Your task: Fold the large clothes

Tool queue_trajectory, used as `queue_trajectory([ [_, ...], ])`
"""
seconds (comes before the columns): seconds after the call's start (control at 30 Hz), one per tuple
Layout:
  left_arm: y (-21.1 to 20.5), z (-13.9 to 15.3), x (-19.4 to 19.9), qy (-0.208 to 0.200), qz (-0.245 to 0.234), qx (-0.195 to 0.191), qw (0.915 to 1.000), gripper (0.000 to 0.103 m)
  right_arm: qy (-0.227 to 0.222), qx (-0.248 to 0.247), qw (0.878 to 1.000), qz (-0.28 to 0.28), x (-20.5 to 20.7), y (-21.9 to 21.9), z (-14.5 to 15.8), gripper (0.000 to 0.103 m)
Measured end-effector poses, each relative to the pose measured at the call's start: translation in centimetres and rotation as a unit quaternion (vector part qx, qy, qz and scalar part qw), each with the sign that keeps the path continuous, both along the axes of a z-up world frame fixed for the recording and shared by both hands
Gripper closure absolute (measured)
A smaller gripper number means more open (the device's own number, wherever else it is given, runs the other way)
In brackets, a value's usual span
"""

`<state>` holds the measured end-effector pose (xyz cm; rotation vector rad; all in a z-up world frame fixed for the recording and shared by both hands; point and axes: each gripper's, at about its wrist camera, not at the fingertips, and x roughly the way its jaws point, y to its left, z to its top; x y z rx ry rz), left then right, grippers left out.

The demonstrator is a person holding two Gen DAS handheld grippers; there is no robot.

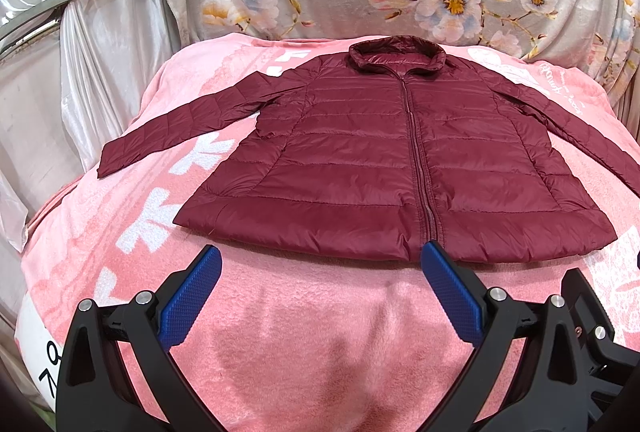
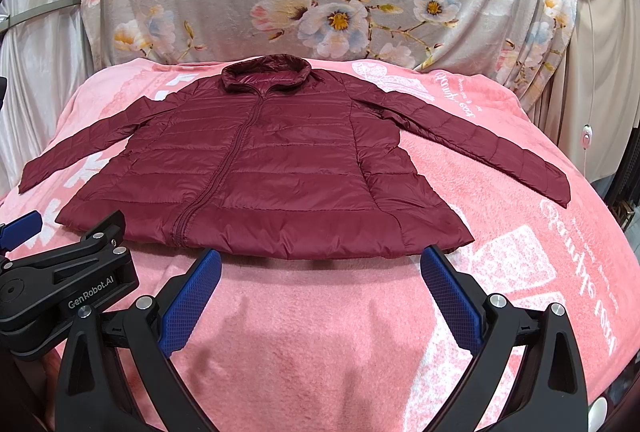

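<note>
On the pink blanket [image 1: 304, 332] I see the maroon quilted jacket [image 1: 360, 160] lying flat, zipped, sleeves spread, its hem just beyond my left tool [image 1: 320, 260] and right tool [image 2: 320, 264], both wide and empty.

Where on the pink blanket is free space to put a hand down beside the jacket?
Bare pink blanket lies between the jacket hem and both grippers, and beyond the hem's corner under the sleeve. The far edge by the collar is crowded.
</note>
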<state>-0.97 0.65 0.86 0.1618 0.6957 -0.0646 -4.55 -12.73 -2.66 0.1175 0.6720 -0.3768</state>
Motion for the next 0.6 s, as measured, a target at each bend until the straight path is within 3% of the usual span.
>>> queue_trajectory([
  [0.6, 0.24, 0.16, -0.16, -0.001, 0.001, 0.000, 1.0000, 0.006, 0.000, 0.001, 1.000, 0.000, 0.12, 0.03, -0.02, 0.005],
])
